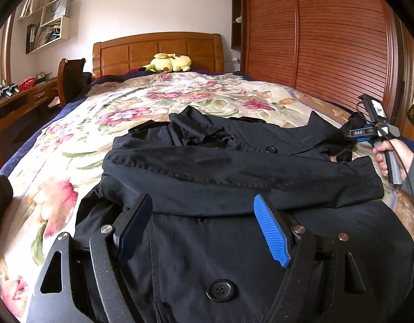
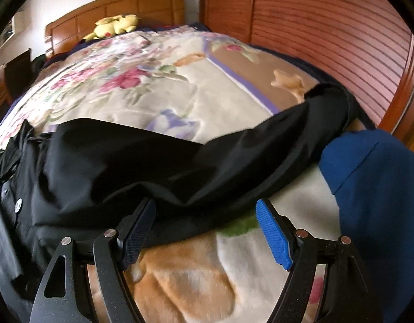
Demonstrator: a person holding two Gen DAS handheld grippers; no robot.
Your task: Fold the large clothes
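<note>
The coat (image 1: 207, 177) lies spread face-up on the bed (image 1: 80, 134), over a floral blanket (image 2: 158, 91). One sleeve (image 1: 220, 169) is already folded across the chest, so the body is partly narrowed. The other sleeve (image 2: 207, 161) extends outward toward the wardrobe (image 2: 328, 27) side and is not yet folded.

Your left claw (image 1: 204, 228) hovers over the lower front of the coat, just short of the folded sleeve. Its pads stand apart and nothing lies between them. This position lets you pin the body, if needed, while the other side is worked.

Your right claw (image 2: 207, 231) points down at the near edge of the extended sleeve. Its pads stand apart; cloth lies just ahead of the left finger (image 2: 137, 231), but nothing is clamped. In the left wrist view, the same tool is visible at the coat's far side, held in your hand (image 1: 387, 158).

Judged step: grasp the extended sleeve and fold it across the chest, over the first one.

- Take hold near the cuff (image 2: 330, 94), not mid-sleeve; a mid-sleeve grip leaves the end trailing.
- Expect the fabric to be limp and to sag. Lift it high enough to clear the buttons (image 1: 220, 290).
- A blue object (image 2: 368, 175) sits just beside the sleeve on the right; its nature cannot be determined. Keep the claw from catching it.
- The plush toy (image 1: 168, 63) at the headboard (image 1: 153, 51) is well apart and needs no attention.
</note>
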